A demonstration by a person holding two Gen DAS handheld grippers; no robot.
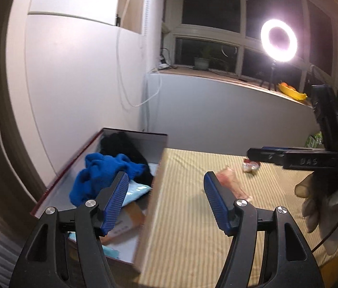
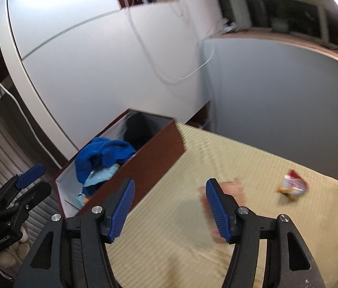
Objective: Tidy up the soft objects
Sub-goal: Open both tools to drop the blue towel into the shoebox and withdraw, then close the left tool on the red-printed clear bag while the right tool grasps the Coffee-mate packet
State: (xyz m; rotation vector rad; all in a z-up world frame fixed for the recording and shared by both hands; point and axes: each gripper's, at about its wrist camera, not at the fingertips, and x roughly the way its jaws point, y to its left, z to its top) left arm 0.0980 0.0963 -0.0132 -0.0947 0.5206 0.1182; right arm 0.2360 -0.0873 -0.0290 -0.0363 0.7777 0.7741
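Looking along the left gripper (image 1: 166, 201), its jaws stand apart and empty above the near box (image 1: 155, 168) wall, a blue knit garment (image 1: 101, 175) lying inside on the left. From the right wrist, the right gripper (image 2: 169, 210) also gapes empty over the striped yellow cloth (image 2: 253, 168), a blurred pink packet (image 2: 231, 189) behind its right finger.

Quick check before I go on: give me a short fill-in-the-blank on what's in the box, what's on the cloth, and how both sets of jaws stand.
1. The blue garment lies inside the ____.
2. The pink packet lies on the striped ____, outside the box.
3. The jaws of the left gripper and the right gripper are ____, with nothing between them.
4. The small red and white packet lies ____ the box.

Missing words: box; cloth; open; outside
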